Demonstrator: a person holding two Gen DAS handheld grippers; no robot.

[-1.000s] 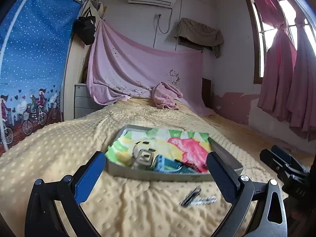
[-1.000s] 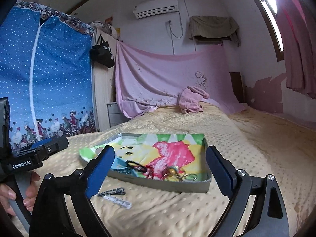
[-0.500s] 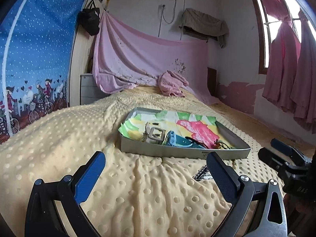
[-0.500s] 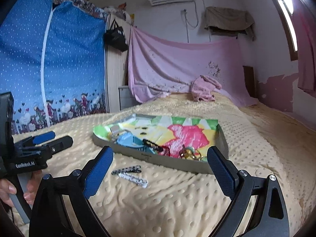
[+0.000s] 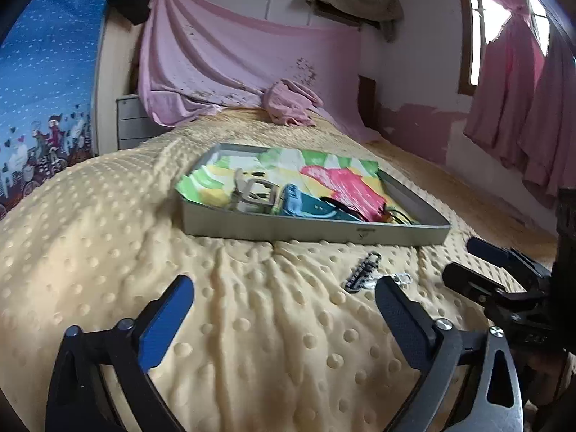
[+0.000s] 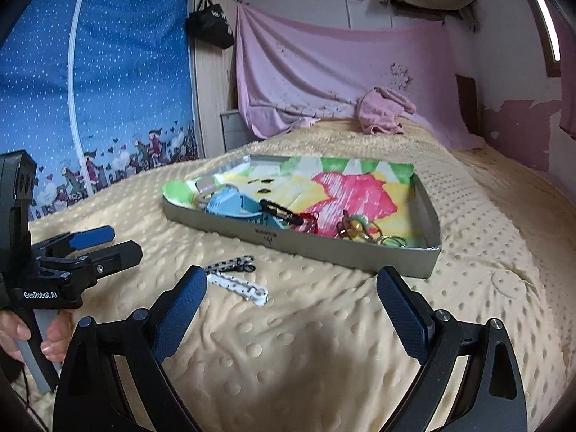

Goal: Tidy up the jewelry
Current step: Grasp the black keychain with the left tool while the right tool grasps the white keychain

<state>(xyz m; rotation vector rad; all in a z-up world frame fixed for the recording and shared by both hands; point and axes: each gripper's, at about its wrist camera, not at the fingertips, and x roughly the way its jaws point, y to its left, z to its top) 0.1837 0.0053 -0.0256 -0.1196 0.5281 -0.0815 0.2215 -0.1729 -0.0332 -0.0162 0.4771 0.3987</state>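
A grey metal tray (image 5: 313, 230) (image 6: 360, 255) with a colourful paper liner sits on the yellow dotted blanket. In it lie a grey buckle piece (image 5: 252, 194), a blue watch (image 5: 298, 205) (image 6: 230, 203), a black hair clip (image 6: 280, 212) and gold rings (image 6: 363, 230). Two hair clips lie on the blanket in front of the tray: a dark one (image 5: 361, 270) (image 6: 230, 264) and a white one (image 6: 241, 288). My left gripper (image 5: 284, 320) is open and empty, low over the blanket. My right gripper (image 6: 291, 309) is open and empty, just short of the clips.
The bed blanket (image 5: 108, 252) stretches all round the tray. A pink cloth bundle (image 5: 291, 104) lies at the far end. A blue patterned wardrobe cover (image 6: 97, 90) stands at the left. Pink curtains (image 5: 522, 100) hang at the right.
Both grippers have come lower and nearer the blanket, tilting down. The tray and the two loose clips now sit larger and closer in both views. Jaws stayed open.
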